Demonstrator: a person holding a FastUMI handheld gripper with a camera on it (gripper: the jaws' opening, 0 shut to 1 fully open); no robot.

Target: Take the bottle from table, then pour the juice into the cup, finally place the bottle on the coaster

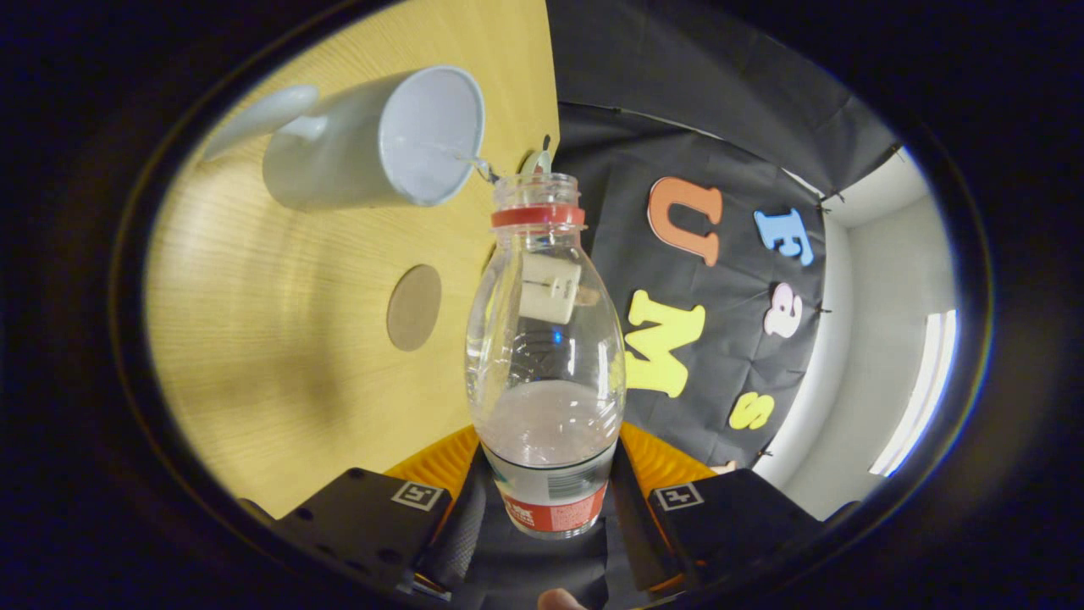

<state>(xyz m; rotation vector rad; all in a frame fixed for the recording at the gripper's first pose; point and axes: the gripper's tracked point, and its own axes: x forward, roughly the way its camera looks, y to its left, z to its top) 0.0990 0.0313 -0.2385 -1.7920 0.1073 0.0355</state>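
Tilting clear, uncapped, red-collared bottle point(546, 339)

We see even, bright light on the worktop point(279, 339), glare streaking the clear bottle point(546, 356) ahead of the gripper point(546, 500), and strong fisheye bending toward the edges.
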